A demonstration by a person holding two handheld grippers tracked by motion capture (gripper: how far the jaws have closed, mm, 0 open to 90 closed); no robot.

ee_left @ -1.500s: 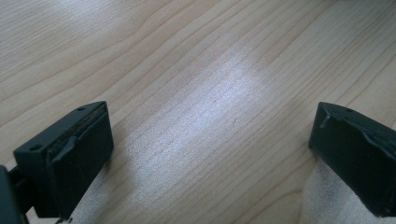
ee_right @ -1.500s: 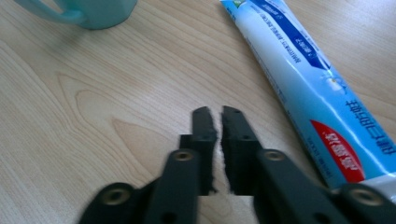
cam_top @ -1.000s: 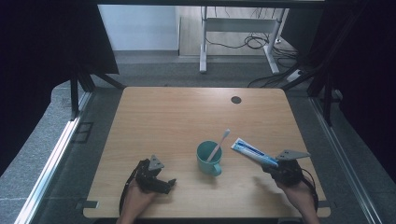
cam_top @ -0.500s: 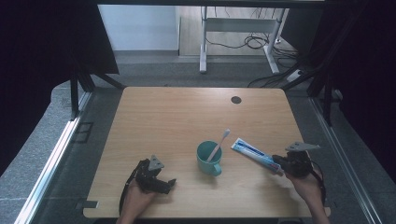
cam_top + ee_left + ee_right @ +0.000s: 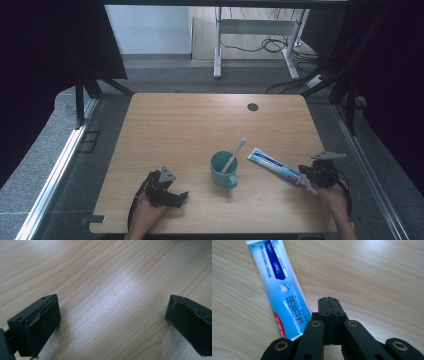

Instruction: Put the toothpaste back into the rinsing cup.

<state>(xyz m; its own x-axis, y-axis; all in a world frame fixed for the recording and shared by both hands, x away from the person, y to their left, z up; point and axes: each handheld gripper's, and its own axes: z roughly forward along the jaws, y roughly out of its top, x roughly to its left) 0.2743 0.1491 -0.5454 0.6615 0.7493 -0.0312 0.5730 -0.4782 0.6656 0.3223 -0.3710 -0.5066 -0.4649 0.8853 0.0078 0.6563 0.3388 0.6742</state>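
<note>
At the right edge of the tabletop (image 5: 200, 120), the right tongs (image 5: 328, 300) sit pressed fully together with nothing between them, just beside the cap end of the toothpaste tube (image 5: 283, 293) — which lies flat, slanting toward the teal cup (image 5: 223, 170). The left tongs (image 5: 112, 322) gape wide over bare wood — empty

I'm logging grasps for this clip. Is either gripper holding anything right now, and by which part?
Nothing is held. The right gripper is shut empty beside the toothpaste; the left gripper is open over bare table.
</note>
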